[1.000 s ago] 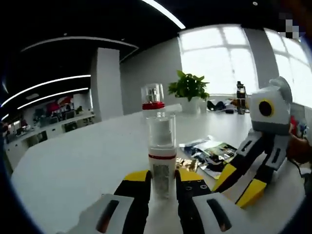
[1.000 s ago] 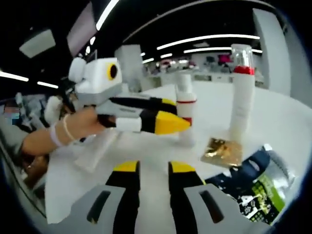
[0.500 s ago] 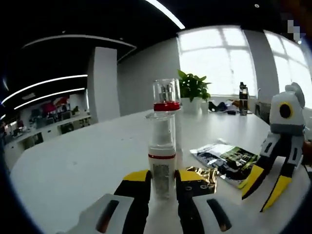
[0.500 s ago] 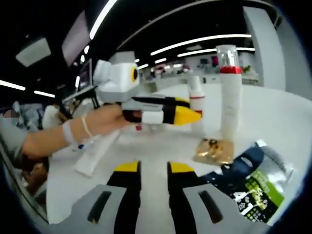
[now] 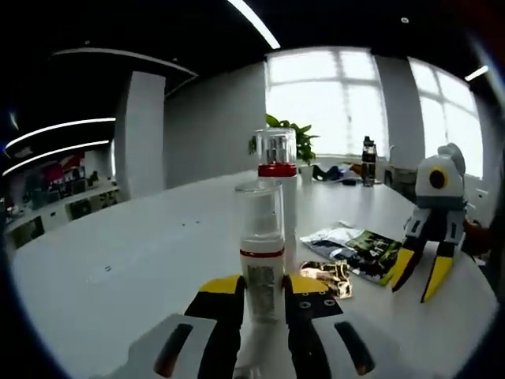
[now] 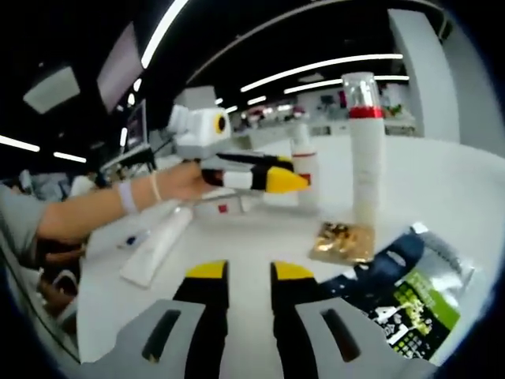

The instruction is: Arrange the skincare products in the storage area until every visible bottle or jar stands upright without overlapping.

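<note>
My left gripper point(image 5: 262, 286) is shut on a small white bottle point(image 5: 262, 237) with a clear cap and a red band, held upright. Just behind it stands a taller white bottle point(image 5: 278, 178) with a red collar and clear cap. In the right gripper view a hand holds the left gripper point(image 6: 282, 175) against the small bottle point(image 6: 304, 170), left of the tall bottle point(image 6: 364, 158). A white tube point(image 6: 158, 245) lies flat on the table. My right gripper point(image 6: 241, 276) is open and holds nothing; it also appears as the right gripper point(image 5: 418, 276), jaws spread, tips down.
A gold sachet point(image 6: 341, 241) and a dark green packet point(image 6: 402, 288) lie flat on the white table point(image 5: 118, 268), between the bottles and the right gripper. A potted plant point(image 5: 284, 134) stands far back by the windows.
The right gripper has drawn back from the left one and looks smaller. The left gripper still holds the small bottle, now nearer the tall bottle. Both views have shifted.
</note>
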{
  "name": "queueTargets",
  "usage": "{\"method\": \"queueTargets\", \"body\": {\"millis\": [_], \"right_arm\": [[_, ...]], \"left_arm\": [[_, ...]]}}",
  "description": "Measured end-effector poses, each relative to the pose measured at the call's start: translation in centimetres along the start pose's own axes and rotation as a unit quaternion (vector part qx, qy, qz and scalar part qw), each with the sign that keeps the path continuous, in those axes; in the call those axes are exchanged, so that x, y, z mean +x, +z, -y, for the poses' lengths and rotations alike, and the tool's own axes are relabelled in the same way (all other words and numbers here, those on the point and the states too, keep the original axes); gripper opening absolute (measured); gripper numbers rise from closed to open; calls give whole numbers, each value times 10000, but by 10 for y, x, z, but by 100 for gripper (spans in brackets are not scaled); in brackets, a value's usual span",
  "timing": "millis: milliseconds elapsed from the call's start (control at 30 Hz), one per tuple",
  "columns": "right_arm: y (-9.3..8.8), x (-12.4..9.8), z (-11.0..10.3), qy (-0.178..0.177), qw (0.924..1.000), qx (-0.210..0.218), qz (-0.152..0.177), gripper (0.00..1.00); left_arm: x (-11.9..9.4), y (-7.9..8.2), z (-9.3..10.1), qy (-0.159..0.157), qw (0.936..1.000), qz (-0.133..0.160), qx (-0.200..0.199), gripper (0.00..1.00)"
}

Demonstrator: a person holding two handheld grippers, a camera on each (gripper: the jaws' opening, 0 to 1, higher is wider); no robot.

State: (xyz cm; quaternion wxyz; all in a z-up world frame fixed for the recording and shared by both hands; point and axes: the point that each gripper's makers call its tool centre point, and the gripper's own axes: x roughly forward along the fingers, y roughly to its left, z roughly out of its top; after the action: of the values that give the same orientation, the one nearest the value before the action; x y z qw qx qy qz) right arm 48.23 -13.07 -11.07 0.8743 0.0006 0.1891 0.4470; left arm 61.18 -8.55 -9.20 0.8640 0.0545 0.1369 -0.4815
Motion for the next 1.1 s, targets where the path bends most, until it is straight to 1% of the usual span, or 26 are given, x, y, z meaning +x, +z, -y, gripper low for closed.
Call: {"method": "queueTargets", "body": {"millis": [167,300,500,600,700,733,800,867,900,933,967,1000,1067,1100], "right_arm": [[0,0,2,-12,10000,50,28,19],[0,0,2,-13,10000,61,35,19],[-1,1,2,-6,10000,75,19,19],[-2,2,2,-15,10000,56,5,19],[-2,3,3,-11,10000,66,14,20],[-2,3,3,-11,10000,67,11,20],[-2,3,3,-18,10000,58,9,21],[-3,3,2,-8,10000,51,-5,22],[-3,3,2,-10,10000,47,-7,23],[-3,4,2,-19,10000,20,-5,24],[-3,4,2,-31,10000,-11,-7,24],[-4,4,3,-39,10000,-32,-12,24],[-4,4,2,-36,10000,-46,-20,26],[-4,5,1,-24,10000,-46,-18,28]], "left_arm": [[1,0,-2,-282,9989,-238,274,21],[1,-1,-4,-414,9983,-328,230,21],[2,-3,-4,-523,9977,-365,228,21],[2,-8,-3,-494,9974,-479,212,27],[2,-10,-3,-469,9975,-501,153,32],[0,-9,-6,-440,9980,-448,71,34],[-2,-4,-7,-414,9986,-302,-146,35],[-6,-3,-12,-237,9991,-258,-232,40],[-8,-2,-13,-200,9992,-208,-260,43],[-9,-1,-13,-168,9993,-173,-295,44],[-11,2,-14,-117,9992,-39,-376,44],[-17,8,-13,-46,9990,176,-418,46],[-24,12,-13,65,9980,346,-523,49],[-27,13,-11,76,9978,380,-537,52]]}}
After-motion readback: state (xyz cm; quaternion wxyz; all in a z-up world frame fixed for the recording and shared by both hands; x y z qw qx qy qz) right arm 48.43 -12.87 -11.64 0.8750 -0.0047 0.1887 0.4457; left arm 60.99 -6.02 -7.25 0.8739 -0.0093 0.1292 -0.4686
